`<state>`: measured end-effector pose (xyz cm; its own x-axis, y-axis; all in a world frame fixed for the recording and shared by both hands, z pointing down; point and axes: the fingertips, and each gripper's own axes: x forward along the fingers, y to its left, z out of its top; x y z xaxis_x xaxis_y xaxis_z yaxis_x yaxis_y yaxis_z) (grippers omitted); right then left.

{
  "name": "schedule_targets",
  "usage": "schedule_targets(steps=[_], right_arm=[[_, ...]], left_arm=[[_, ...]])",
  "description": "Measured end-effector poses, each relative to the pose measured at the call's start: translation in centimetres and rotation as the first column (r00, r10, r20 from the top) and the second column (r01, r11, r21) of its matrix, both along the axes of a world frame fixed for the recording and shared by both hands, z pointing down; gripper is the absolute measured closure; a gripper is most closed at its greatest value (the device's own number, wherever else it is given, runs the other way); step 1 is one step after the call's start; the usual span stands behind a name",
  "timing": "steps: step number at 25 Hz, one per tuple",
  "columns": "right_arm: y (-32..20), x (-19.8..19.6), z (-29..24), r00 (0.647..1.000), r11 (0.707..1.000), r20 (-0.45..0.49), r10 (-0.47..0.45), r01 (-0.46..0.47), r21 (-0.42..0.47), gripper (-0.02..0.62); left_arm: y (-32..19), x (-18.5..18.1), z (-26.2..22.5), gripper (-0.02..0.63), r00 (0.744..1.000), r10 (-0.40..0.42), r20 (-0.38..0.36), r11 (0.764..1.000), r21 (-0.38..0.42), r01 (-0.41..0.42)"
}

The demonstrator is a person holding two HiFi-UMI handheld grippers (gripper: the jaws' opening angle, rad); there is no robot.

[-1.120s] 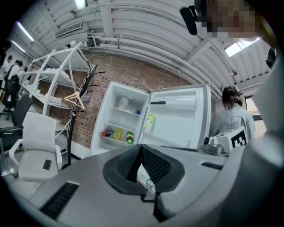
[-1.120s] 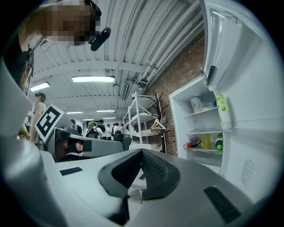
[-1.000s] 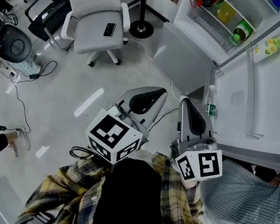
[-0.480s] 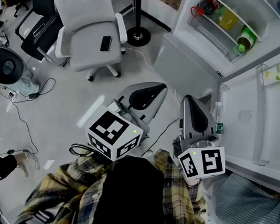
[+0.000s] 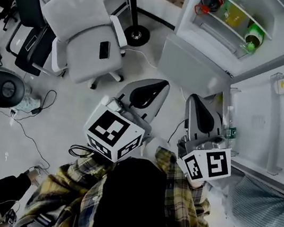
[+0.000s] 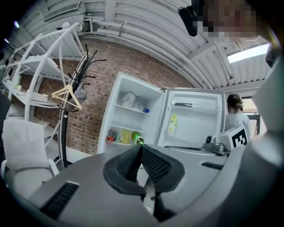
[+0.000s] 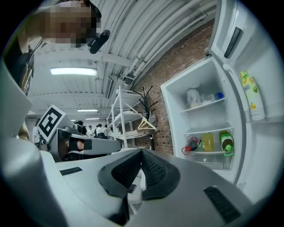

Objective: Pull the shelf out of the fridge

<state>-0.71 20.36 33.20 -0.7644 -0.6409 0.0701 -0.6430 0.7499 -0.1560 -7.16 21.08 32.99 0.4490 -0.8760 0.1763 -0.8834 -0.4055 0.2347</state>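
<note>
At the far right edge of the floor (image 5: 76,121), the fridge (image 5: 190,64) stands with its upper door (image 5: 275,122) swung wide open. Its shelf (image 5: 215,31) sits inside the compartment and carries a dark red-capped bottle (image 5: 211,0), a yellow bottle (image 5: 230,13) and a green bottle (image 5: 254,34) in a row. An upper shelf (image 6: 129,109) holds a pale bag (image 6: 128,99). The left tongs (image 5: 163,84) and the right tongs (image 5: 193,99) are side by side in front of the person's plaid shirt (image 5: 179,197), both pointing toward the fridge and well apart from it. Each pair is closed tip to tip with nothing between the pads. Toward the floor's far left side, a white office chair (image 5: 80,30) with a phone (image 5: 104,50) on its seat stands beside the round base (image 5: 136,35) of a coat stand.
</note>
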Motion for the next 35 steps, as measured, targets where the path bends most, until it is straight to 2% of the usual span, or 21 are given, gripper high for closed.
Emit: schedule_targets(steps=[7, 12, 23, 35], right_arm=[[-3.1, -0.6, 0.8, 1.000, 0.999, -0.013, 0.028, -0.029, -0.028, 0.578], [-7.4, -0.8, 1.0, 1.000, 0.999, -0.027, 0.015, -0.016, -0.031, 0.578], [-16.9, 0.8, -1.0, 0.999, 0.999, -0.042, 0.007, -0.005, 0.032, 0.578], [-22.3, 3.7, -0.9, 0.998, 0.998, -0.038, 0.042, -0.040, 0.044, 0.578]], left_arm=[[-3.2, -0.7, 1.0, 0.603, 0.999, 0.030, -0.012, 0.999, -0.023, -0.030], [-7.5, -0.7, 1.2, 0.603, 0.999, 0.021, -0.036, 1.000, -0.018, -0.022], [-17.5, 1.4, -1.0, 0.603, 0.998, 0.029, -0.060, 0.998, 0.055, -0.025], [-23.0, 4.9, -0.9, 0.603, 0.997, 0.064, -0.049, 0.997, 0.039, -0.062]])
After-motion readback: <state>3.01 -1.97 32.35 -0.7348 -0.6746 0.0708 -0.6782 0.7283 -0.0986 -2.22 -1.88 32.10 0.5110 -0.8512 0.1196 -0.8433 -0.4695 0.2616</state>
